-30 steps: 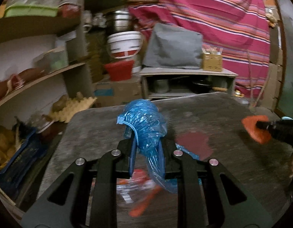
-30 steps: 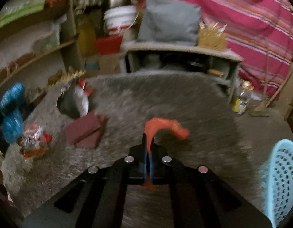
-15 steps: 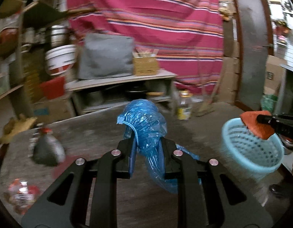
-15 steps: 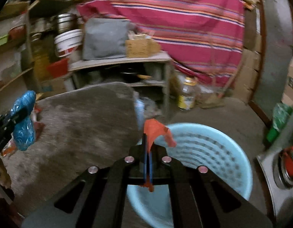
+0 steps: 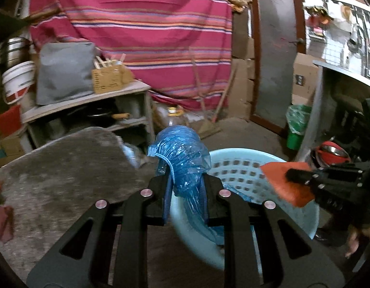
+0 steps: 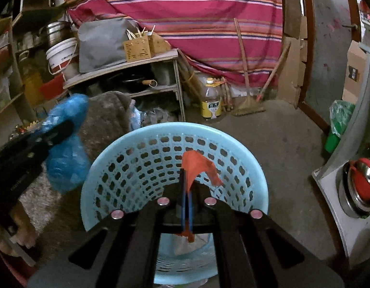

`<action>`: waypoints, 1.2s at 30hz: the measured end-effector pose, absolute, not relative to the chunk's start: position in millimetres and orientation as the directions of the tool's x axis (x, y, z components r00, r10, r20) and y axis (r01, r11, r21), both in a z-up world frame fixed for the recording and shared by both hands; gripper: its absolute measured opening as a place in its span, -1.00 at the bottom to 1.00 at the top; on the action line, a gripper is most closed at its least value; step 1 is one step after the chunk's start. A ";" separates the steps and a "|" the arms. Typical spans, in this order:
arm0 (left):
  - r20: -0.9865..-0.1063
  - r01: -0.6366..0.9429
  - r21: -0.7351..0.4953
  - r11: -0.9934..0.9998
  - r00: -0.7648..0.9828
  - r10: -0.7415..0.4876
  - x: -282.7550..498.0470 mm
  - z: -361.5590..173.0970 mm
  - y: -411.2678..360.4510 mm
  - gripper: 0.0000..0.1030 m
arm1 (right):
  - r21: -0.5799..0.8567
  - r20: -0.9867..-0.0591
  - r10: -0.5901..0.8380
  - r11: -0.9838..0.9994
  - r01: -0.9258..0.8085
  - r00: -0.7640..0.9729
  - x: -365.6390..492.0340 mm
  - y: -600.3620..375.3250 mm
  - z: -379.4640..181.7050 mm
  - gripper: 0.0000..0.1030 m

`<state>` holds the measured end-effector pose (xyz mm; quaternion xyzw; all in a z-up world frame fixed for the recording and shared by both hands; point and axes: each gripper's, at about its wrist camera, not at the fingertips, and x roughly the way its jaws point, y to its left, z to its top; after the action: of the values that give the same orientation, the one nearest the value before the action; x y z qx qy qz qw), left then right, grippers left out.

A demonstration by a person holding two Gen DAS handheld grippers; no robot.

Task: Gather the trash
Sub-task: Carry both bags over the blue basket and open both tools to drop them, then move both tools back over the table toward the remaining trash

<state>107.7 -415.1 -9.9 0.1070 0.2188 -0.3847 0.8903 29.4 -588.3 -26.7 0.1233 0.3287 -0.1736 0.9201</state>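
My left gripper [image 5: 186, 182] is shut on a crumpled blue plastic bag [image 5: 182, 158] and holds it over the near left rim of a light blue perforated basket [image 5: 235, 170]. My right gripper [image 6: 187, 180] is shut on an orange scrap [image 6: 197, 165] and holds it above the open basket [image 6: 146, 158]. From the left wrist view the right gripper [image 5: 290, 175] with the orange scrap [image 5: 283, 184] hangs over the basket's right side. The right wrist view shows the left gripper [image 6: 64, 124] and the blue bag [image 6: 64, 153] at the basket's left.
A grey table [image 5: 64, 168] lies left of the basket, with a dark red piece [image 5: 3, 220] at its left edge. Behind stand a shelf unit [image 6: 127, 72], a yellow-labelled bottle [image 6: 210, 103], brooms [image 6: 247, 100], a green bin [image 6: 336, 129] and a metal counter [image 6: 346, 216].
Both grippers have swung right from the table to the basket, carrying the blue bag and the orange scrap. The basket now lies directly beneath both.
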 end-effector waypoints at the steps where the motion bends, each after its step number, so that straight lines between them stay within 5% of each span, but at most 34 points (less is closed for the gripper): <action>1: -0.478 0.739 0.028 0.673 0.601 -0.640 105.8 -11.9 -422.5 -0.64 | 0.114 -0.648 -0.239 0.908 0.402 0.724 28.9 -589.5 -27.9 -0.97; 4: -0.500 0.756 0.047 0.653 0.584 -0.640 104.8 -16.9 -440.6 -0.57 | 0.127 -0.645 -0.238 0.903 0.410 0.726 27.6 -592.7 -29.0 -0.97; 11: -0.472 0.724 0.041 0.688 0.622 -0.625 108.8 -2.1 -429.7 0.44 | 0.145 -0.644 -0.240 0.894 0.425 0.726 22.9 -596.1 -30.3 -0.97; 23: -0.422 0.610 0.070 0.790 0.735 -0.530 114.5 19.7 -341.3 0.81 | 0.159 -0.685 -0.204 0.895 0.418 0.699 52.4 -571.1 -36.5 -0.91; 24: -0.421 0.601 0.067 0.796 0.741 -0.524 115.3 20.9 -333.6 0.81 | 0.160 -0.689 -0.207 0.892 0.423 0.695 54.0 -570.3 -37.6 -0.73; 25: -0.419 0.591 0.067 0.804 0.748 -0.515 116.3 22.1 -325.7 0.82 | 0.150 -0.694 -0.218 0.888 0.434 0.686 56.8 -568.5 -39.3 -0.26; 27: -0.410 0.568 0.066 0.820 0.765 -0.497 118.8 25.2 -307.1 0.83 | 0.146 -0.698 -0.222 0.886 0.439 0.681 58.8 -566.4 -42.6 0.23; 32: -0.396 0.516 0.081 0.853 0.802 -0.447 123.7 28.4 -265.6 0.83 | 0.114 -0.716 -0.248 0.880 0.461 0.652 65.3 -557.9 -47.5 0.26; 36: -0.397 0.479 0.085 0.874 0.821 -0.411 127.8 28.5 -234.1 0.83 | 0.109 -0.705 -0.280 0.864 0.491 0.651 63.0 -554.4 -40.7 0.54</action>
<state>127.8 -234.1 28.5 0.0907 0.1868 -0.2342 0.9498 63.0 -554.4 -40.7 0.1468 0.3579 -0.2150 0.8967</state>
